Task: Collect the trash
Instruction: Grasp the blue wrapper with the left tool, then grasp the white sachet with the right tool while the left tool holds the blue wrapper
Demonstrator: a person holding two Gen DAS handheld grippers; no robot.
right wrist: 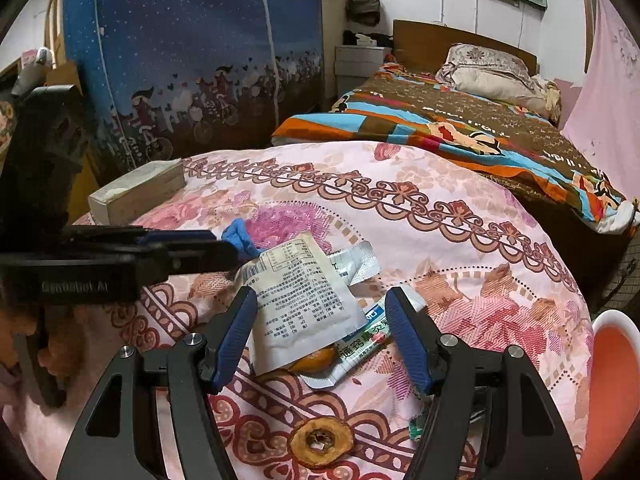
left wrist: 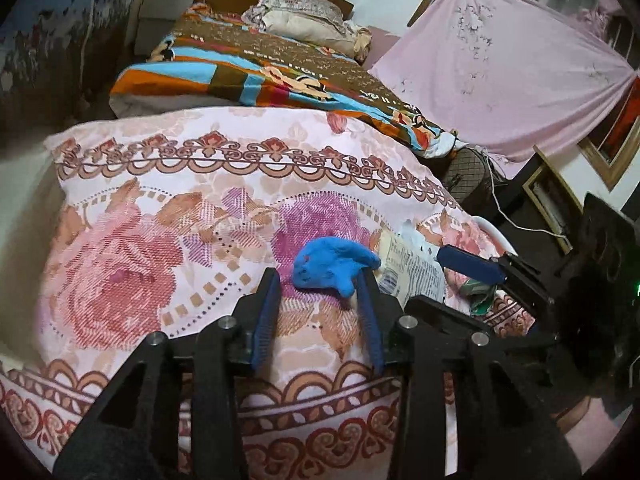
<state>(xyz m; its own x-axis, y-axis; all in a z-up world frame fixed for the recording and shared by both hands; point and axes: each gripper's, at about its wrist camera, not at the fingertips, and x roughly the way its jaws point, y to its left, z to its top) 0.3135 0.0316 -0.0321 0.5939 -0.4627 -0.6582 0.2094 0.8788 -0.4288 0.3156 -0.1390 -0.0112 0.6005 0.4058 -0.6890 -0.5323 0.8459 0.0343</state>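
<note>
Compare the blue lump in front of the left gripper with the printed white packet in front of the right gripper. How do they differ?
The blue lump is plain, thick and bulgy; the white packet is flat and covered in printed text. The lump lies alone on the floral cloth, while the packet overlaps other wrappers. The lump looks smaller than the packet. Both rest on the cloth, each just ahead of an open gripper: left gripper, right gripper.

We see a pink floral cloth [right wrist: 460,264] that covers the round surface. On its far left edge lies a pale rectangular box [right wrist: 136,196]. Behind it stands a bed with a colourful striped blanket [left wrist: 280,68] and a beige pillow [left wrist: 308,20].
</note>
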